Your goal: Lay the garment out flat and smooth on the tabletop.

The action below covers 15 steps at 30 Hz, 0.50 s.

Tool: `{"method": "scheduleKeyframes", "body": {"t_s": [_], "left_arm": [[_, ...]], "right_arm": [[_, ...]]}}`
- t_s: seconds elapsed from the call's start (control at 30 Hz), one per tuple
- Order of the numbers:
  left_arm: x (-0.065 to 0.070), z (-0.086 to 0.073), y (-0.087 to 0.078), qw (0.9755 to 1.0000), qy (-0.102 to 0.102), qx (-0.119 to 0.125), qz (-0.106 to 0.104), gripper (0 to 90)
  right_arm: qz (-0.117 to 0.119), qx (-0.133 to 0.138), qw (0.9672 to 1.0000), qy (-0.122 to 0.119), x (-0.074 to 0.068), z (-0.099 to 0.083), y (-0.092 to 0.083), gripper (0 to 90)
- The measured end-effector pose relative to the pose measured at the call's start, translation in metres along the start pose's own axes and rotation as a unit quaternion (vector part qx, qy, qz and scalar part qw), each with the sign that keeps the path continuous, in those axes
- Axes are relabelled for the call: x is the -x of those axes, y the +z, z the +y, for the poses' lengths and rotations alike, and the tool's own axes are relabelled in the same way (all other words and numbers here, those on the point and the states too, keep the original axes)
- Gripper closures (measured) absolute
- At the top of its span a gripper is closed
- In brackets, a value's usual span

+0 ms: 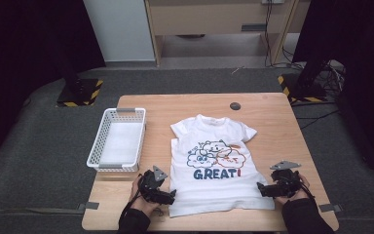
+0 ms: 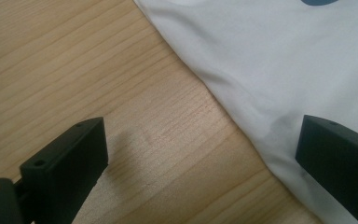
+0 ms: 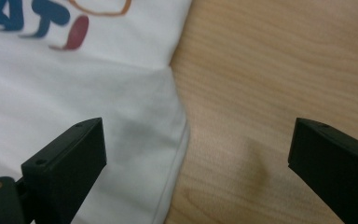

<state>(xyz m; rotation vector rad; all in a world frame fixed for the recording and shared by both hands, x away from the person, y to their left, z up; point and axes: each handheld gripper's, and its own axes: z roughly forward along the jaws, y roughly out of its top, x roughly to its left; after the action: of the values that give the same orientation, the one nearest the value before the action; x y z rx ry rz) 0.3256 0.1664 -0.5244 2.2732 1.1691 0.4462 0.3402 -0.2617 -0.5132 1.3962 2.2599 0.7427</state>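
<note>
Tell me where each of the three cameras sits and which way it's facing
High view: above the person's side, facing forward and down on the table, T-shirt, basket; both hands and grippers show.
Left gripper view: along open jaws at the shirt's edge.
Right gripper view: along open jaws at its other edge.
Shared: T-shirt, table.

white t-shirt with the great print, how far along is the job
Done: the white printed t-shirt lies spread flat on the wooden table. In hand: left gripper and right gripper, both open, straddle its bottom side edges. Left: no fold made yet; the white plastic basket holds nothing.
</note>
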Motion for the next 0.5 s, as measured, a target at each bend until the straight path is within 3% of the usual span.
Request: {"method": "scheduleKeyframes", "body": {"t_s": [0.23, 0.3, 0.37, 0.5], "left_arm": [[-0.002, -0.001, 0.001, 1.0000, -0.006, 0.002, -0.007, 0.8], [-0.003, -0.001, 0.001, 0.9999, -0.012, 0.001, -0.010, 0.6], [-0.003, -0.001, 0.001, 0.9999, -0.014, 0.001, -0.010, 0.5], [-0.004, -0.002, 0.002, 0.9997, -0.019, 0.003, -0.012, 0.2]], "right_arm": [[-0.003, 0.053, 0.9982, 0.029, 0.009, 0.022, -0.010, 4.2], [-0.005, 0.078, 0.9962, 0.039, 0.012, 0.029, -0.017, 4.8], [-0.006, 0.084, 0.9956, 0.042, 0.013, 0.031, -0.018, 5.0], [-0.003, 0.114, 0.9913, 0.065, 0.021, 0.043, -0.026, 6.2]]}}
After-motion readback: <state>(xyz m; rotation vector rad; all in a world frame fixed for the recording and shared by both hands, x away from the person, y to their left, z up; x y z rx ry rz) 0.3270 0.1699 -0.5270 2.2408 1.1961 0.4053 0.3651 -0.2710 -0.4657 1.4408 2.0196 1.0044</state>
